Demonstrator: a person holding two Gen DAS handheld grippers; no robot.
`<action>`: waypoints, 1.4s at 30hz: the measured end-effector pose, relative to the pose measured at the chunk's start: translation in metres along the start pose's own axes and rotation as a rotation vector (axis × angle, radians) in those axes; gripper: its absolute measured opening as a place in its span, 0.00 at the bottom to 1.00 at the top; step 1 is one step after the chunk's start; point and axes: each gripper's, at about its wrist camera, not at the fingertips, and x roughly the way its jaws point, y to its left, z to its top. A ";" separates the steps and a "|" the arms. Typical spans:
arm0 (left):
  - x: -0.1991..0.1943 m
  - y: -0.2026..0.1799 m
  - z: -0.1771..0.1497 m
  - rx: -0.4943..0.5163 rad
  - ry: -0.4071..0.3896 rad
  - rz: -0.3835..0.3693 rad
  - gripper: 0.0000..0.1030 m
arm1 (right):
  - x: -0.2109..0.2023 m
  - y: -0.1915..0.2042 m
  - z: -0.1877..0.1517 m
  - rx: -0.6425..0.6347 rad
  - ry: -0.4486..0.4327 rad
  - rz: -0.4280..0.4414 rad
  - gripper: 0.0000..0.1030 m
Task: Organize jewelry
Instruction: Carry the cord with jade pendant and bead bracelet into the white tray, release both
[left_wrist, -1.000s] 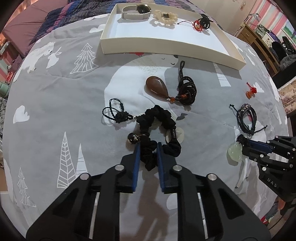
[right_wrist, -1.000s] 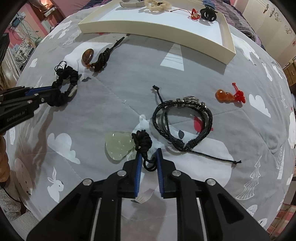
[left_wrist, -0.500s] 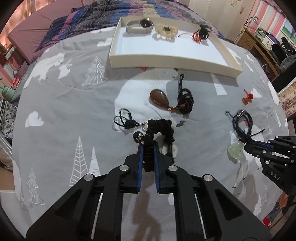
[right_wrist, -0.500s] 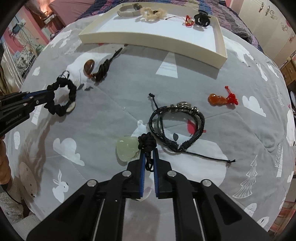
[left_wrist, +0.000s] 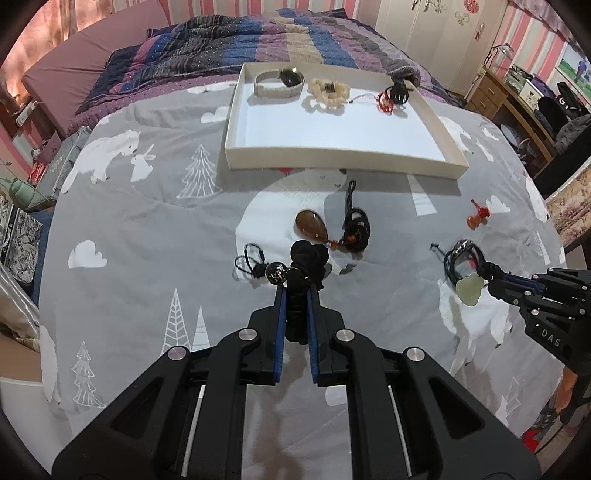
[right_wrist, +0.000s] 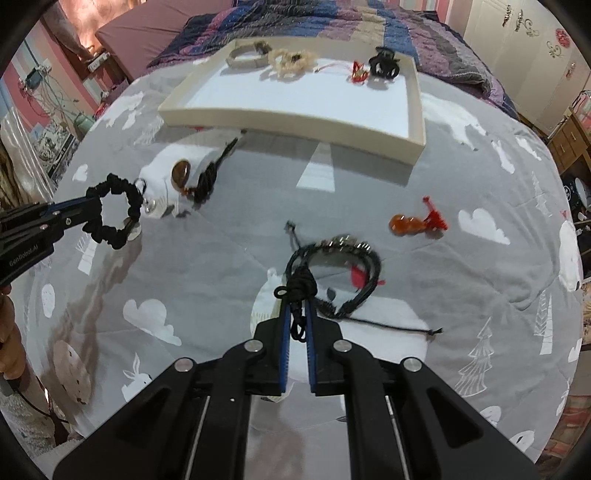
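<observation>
The left gripper (left_wrist: 295, 295) had its jaws clenched on the black scrunchie bracelet (right_wrist: 114, 212), and the right gripper (right_wrist: 297, 306) had its jaws clenched on the knotted cord of the pale jade pendant (left_wrist: 469, 290), both items clear of the bed (left_wrist: 147, 229). Four pieces already lay along the far wall of the white tray (left_wrist: 332, 158) near the bed's far edge. The brown teardrop pendant (left_wrist: 312, 227), the black braided bracelet (right_wrist: 343, 258), the orange gourd charm (right_wrist: 408, 224) and a small black cord charm (left_wrist: 253, 262) remained on the bed

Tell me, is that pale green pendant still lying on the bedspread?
Apart. In the left wrist view the pale green pendant dangles by its black cord from the right gripper, above the bedspread.
</observation>
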 end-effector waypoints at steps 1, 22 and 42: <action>-0.003 0.000 0.003 0.002 -0.005 0.000 0.08 | -0.003 -0.001 0.002 0.003 -0.007 0.000 0.07; -0.002 0.020 0.129 -0.006 -0.120 0.072 0.08 | -0.033 -0.036 0.125 0.076 -0.131 -0.086 0.07; 0.117 0.042 0.213 -0.048 -0.017 0.025 0.08 | 0.069 -0.082 0.241 0.164 -0.125 -0.163 0.07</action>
